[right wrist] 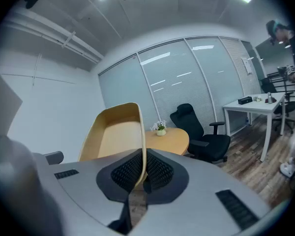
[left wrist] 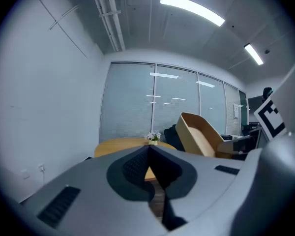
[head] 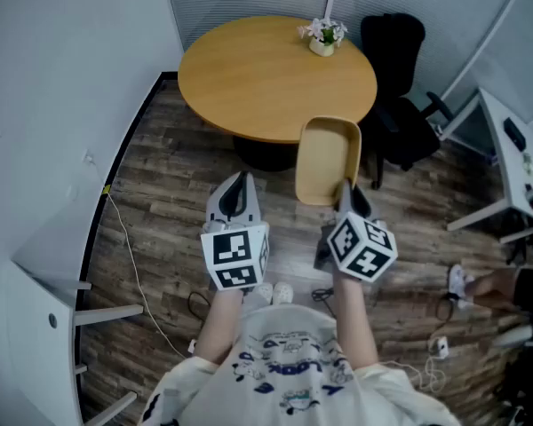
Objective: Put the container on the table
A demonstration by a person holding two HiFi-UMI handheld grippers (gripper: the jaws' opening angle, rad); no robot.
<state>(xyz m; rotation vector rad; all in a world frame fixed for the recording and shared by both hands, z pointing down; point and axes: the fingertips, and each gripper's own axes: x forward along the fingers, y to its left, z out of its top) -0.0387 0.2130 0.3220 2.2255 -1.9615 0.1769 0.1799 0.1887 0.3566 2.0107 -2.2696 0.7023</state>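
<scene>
A tan wooden tray-like container point(head: 327, 160) hangs in the air in front of me, near the edge of the round wooden table point(head: 266, 78). My right gripper point(head: 348, 193) is shut on its near rim; in the right gripper view the container point(right wrist: 115, 136) rises tilted from the jaws point(right wrist: 140, 173). My left gripper point(head: 238, 190) is shut on nothing, to the left of the container. From the left gripper point(left wrist: 150, 166) view the container point(left wrist: 199, 134) shows at the right, with the table point(left wrist: 130, 144) behind.
A small pot of flowers point(head: 322, 36) stands on the table's far right. A black office chair point(head: 400, 105) stands right of the table. A white desk point(head: 520, 162) is at the right, and white furniture point(head: 44, 318) at the left. Cables point(head: 138, 282) lie on the wooden floor.
</scene>
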